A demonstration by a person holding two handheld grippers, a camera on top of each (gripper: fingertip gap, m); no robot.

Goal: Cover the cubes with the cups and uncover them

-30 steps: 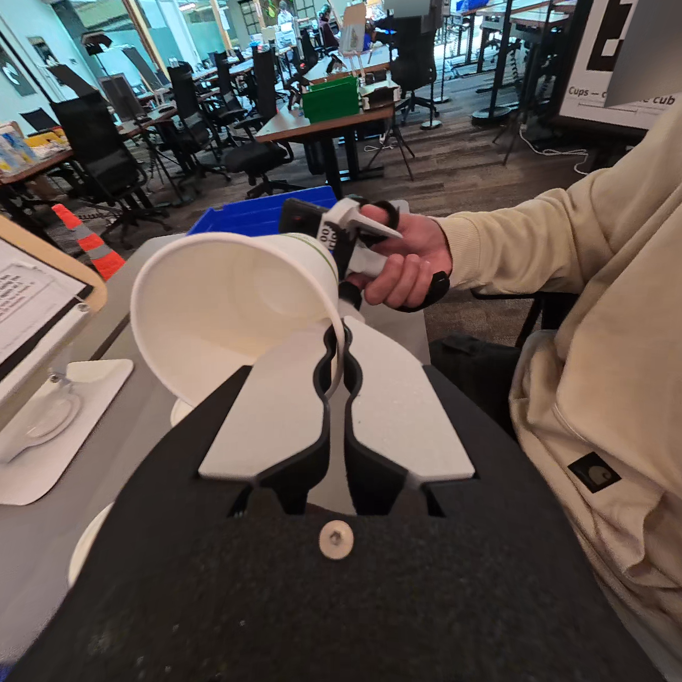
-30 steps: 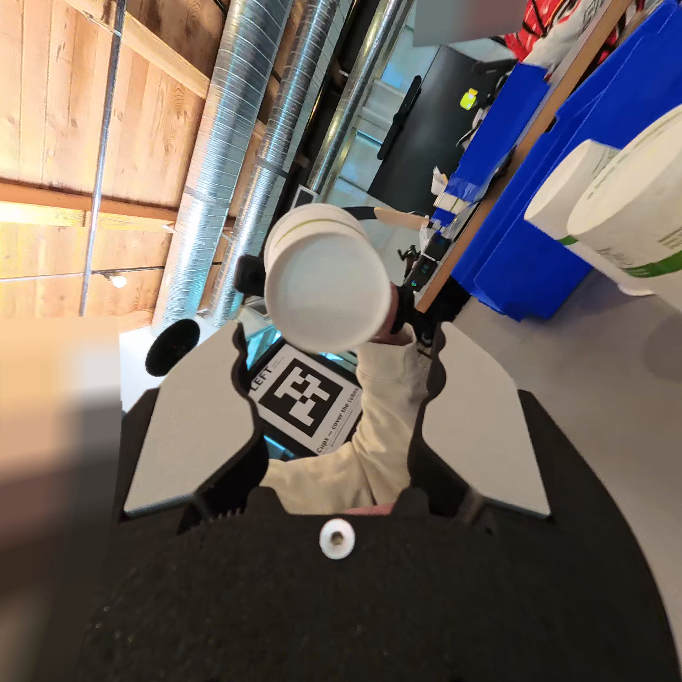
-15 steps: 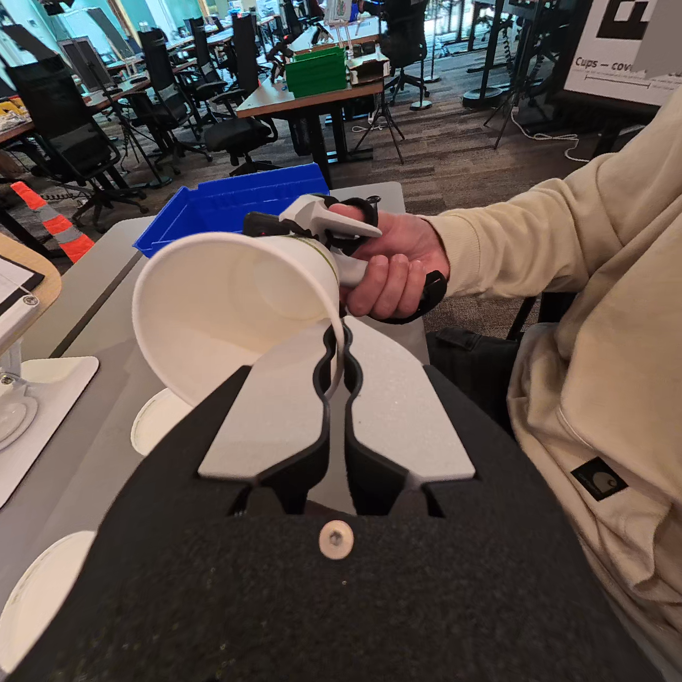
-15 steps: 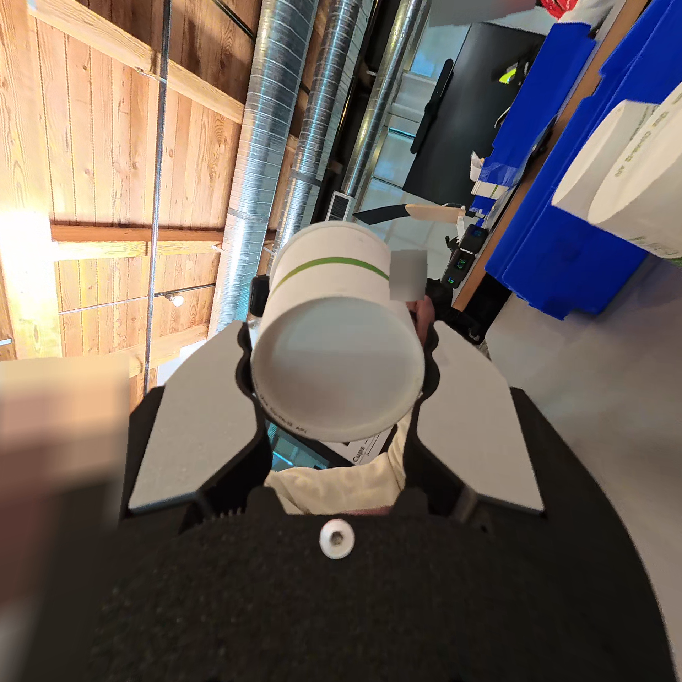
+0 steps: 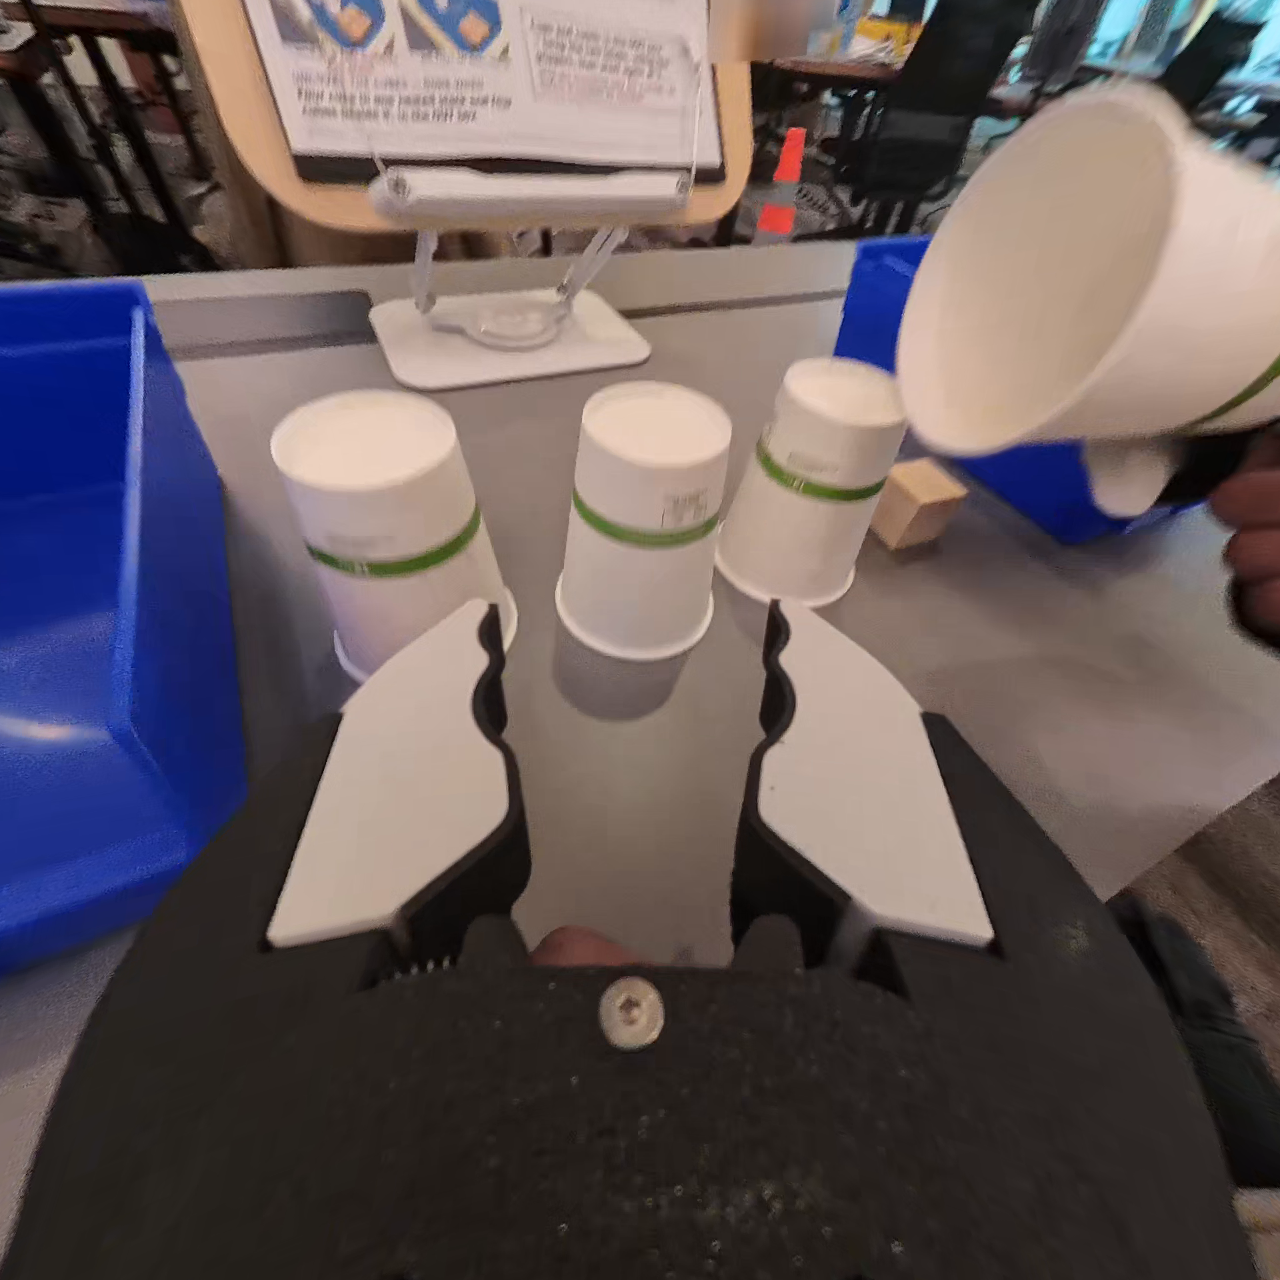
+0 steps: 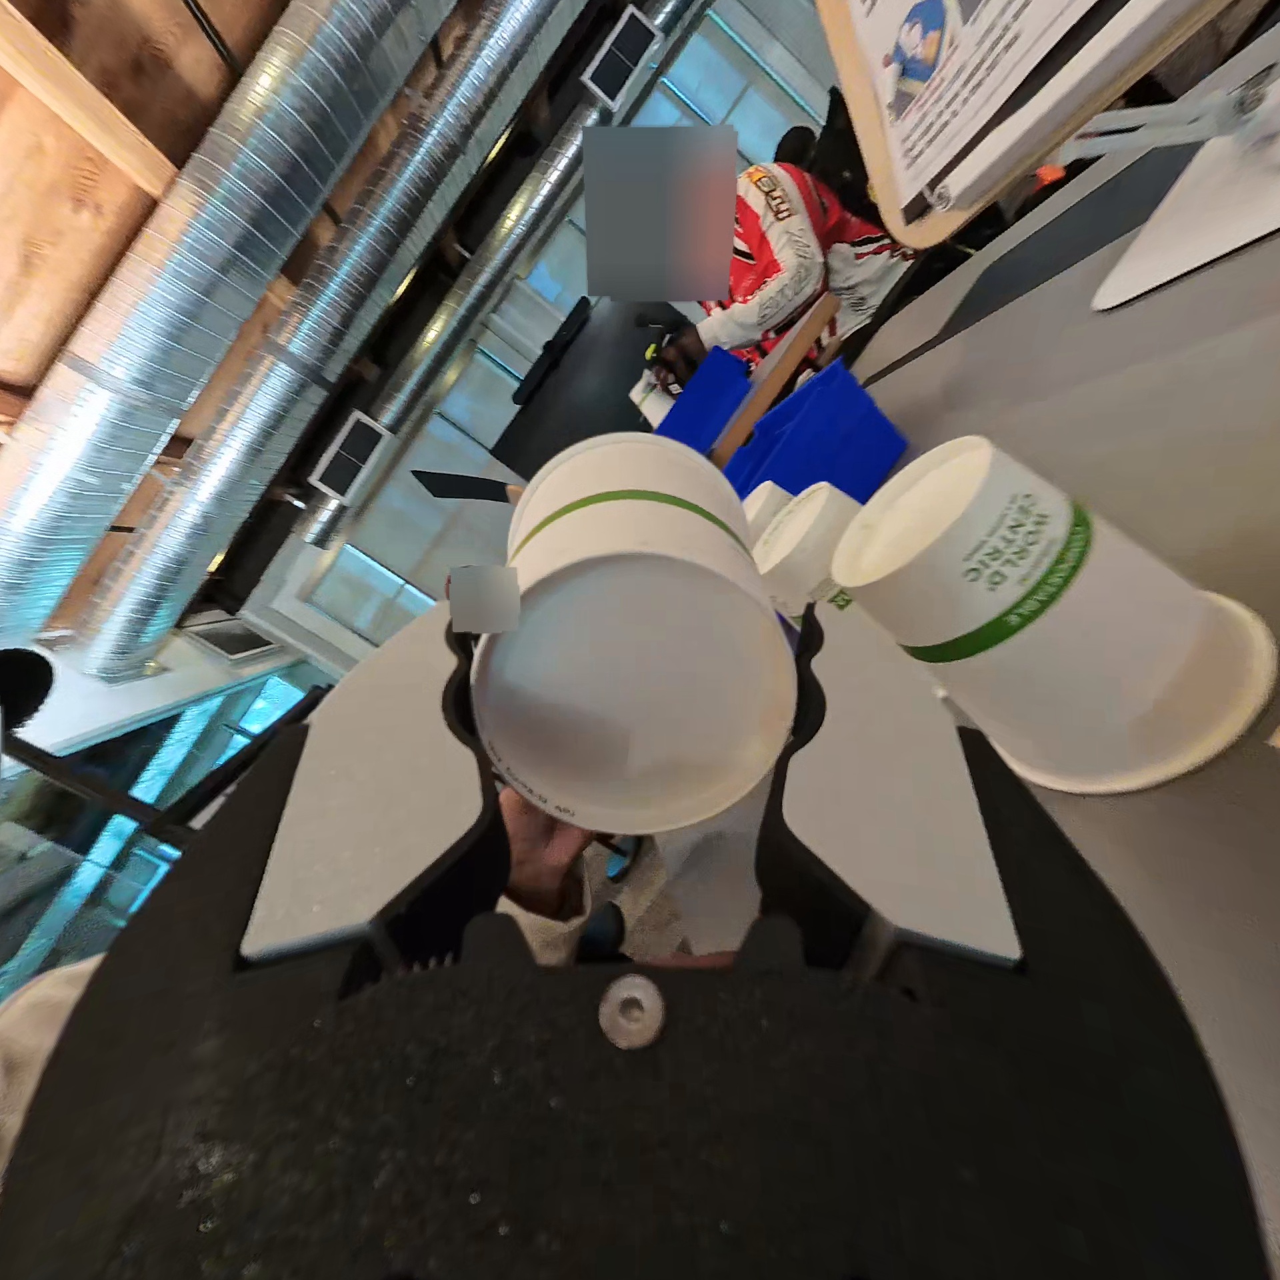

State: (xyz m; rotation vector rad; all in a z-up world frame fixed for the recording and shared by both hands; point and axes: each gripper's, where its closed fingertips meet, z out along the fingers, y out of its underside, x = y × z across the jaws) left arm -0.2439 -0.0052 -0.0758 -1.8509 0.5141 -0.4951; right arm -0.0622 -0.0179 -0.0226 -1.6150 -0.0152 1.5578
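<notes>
My left gripper [image 5: 630, 616] is open and empty, held above the grey table [image 5: 970, 679], just in front of the middle cup. Three white paper cups with green bands stand upside down in a row: left [image 5: 377, 505], middle [image 5: 644, 512], right [image 5: 810, 485]. A bare wooden cube [image 5: 914, 512] sits to the right of them. My right gripper [image 6: 632, 634] is shut on a fourth cup [image 6: 630, 692], held in the air; it shows at the upper right of the left wrist view [image 5: 1080, 277], mouth tilted down-left. The nearest standing cup [image 6: 1039, 623] is beside it.
Blue bins stand at the table's left [image 5: 90, 623] and right [image 5: 1039, 478]. A document stand [image 5: 509, 332] with a printed sheet is behind the cups. A person in a red and white jacket [image 6: 789, 256] is in the background. My right hand [image 5: 1254, 554] is at the right edge.
The left gripper let go of the cup, opened and swung round to face the table. The right gripper closed on that cup and now holds it alone.
</notes>
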